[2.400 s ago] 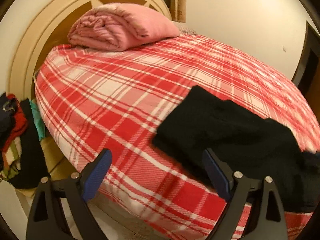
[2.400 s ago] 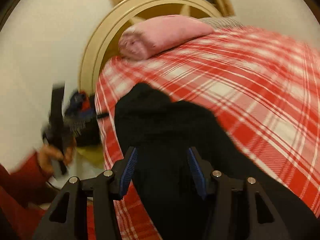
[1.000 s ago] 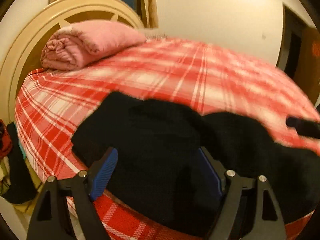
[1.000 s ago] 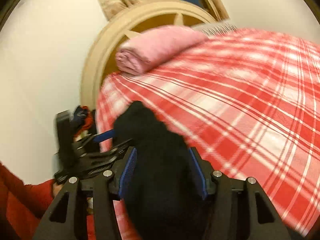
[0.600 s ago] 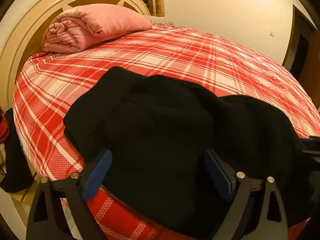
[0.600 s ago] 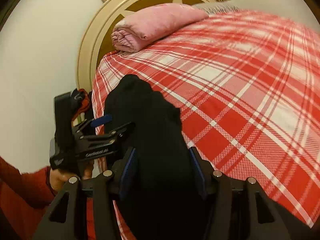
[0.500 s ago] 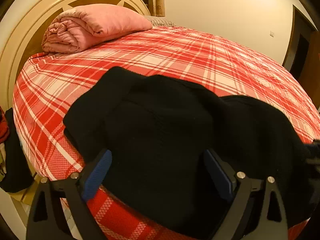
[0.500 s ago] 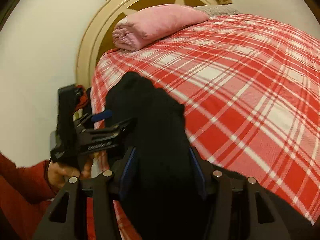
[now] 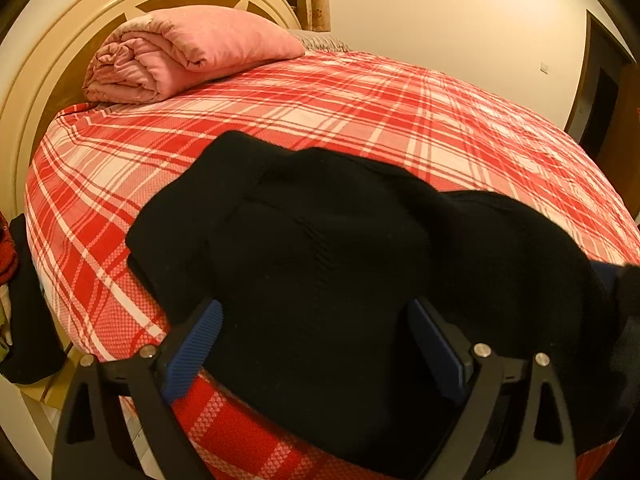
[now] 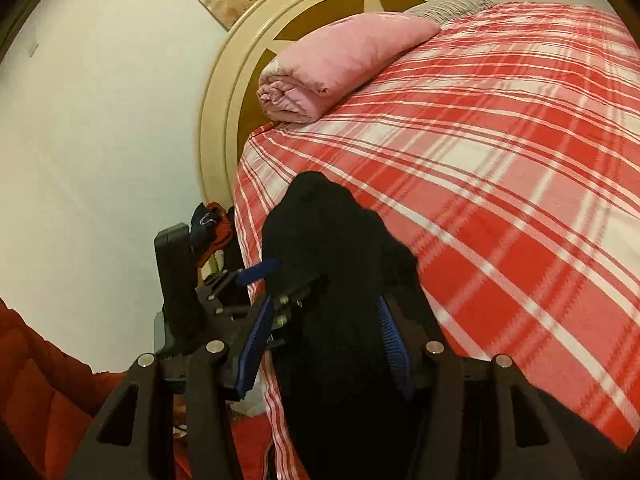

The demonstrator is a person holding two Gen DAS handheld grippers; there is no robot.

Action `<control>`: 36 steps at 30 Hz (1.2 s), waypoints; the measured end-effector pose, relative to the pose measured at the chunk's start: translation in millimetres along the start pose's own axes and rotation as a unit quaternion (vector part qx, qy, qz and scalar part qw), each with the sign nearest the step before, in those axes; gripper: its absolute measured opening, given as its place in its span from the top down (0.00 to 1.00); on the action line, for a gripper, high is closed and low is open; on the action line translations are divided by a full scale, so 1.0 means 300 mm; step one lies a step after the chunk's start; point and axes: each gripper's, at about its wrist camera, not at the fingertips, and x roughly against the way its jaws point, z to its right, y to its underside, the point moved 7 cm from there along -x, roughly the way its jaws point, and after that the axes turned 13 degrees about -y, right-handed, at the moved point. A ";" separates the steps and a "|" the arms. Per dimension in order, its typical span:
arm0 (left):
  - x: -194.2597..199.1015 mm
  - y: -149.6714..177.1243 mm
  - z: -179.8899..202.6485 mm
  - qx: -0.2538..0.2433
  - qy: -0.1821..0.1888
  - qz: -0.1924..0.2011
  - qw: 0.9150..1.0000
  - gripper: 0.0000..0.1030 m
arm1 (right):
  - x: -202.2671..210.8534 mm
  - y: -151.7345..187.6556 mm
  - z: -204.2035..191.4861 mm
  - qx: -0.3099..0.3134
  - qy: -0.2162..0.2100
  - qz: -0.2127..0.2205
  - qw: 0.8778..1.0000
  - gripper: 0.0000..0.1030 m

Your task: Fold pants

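The black pants (image 9: pixel 320 248) lie bunched on the red plaid bed (image 9: pixel 360 112) near its front edge. My left gripper (image 9: pixel 316 340) stands open and wide over them, with cloth lying between its blue pads but not pinched. In the right wrist view the pants (image 10: pixel 328 232) run up between the fingers of my right gripper (image 10: pixel 326 344), which is shut on a thick bunch of the cloth. One blue finger (image 10: pixel 260 270) of the left gripper shows there at the pants' left side, its other finger hidden by the cloth.
A rolled pink blanket (image 9: pixel 180 52) lies against the cream round headboard (image 9: pixel 36 88). A pile of clothes (image 9: pixel 16 280) sits beside the bed at the left. A doorway (image 9: pixel 604 100) is at the far right. A red sleeve (image 10: pixel 40 392) holds the left gripper.
The pants came further onto the bed. The left gripper's jaws spread wider and then kept still. The right gripper tipped downward with the cloth still in it.
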 end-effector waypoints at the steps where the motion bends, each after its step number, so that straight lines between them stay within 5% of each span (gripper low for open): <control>1: -0.001 -0.001 -0.001 0.000 0.000 0.000 1.000 0.06 | -0.030 0.003 0.003 0.001 0.000 -0.017 1.000 0.46; 6: 0.001 -0.001 -0.002 0.000 0.003 0.001 1.000 0.06 | -0.076 0.011 0.029 0.024 0.066 -0.041 0.997 0.46; 10: 0.001 0.001 -0.002 -0.001 0.004 -0.001 1.000 0.06 | -0.100 0.022 0.014 0.012 0.042 -0.063 0.997 0.46; 14: 0.000 0.001 -0.001 -0.004 0.008 -0.001 1.000 0.05 | -0.099 0.073 0.006 0.057 0.103 -0.101 0.988 0.46; 24: -0.003 -0.001 -0.002 -0.003 0.008 -0.002 1.000 0.03 | -0.044 -0.004 0.015 0.037 0.089 -0.053 0.994 0.46; 32: -0.003 -0.001 -0.002 -0.003 0.007 -0.002 1.000 0.03 | -0.083 -0.009 0.048 0.056 0.115 -0.074 0.989 0.46; 36: -0.002 0.000 0.000 -0.004 0.009 -0.003 1.000 0.03 | -0.087 -0.003 0.057 0.051 0.095 -0.095 0.990 0.46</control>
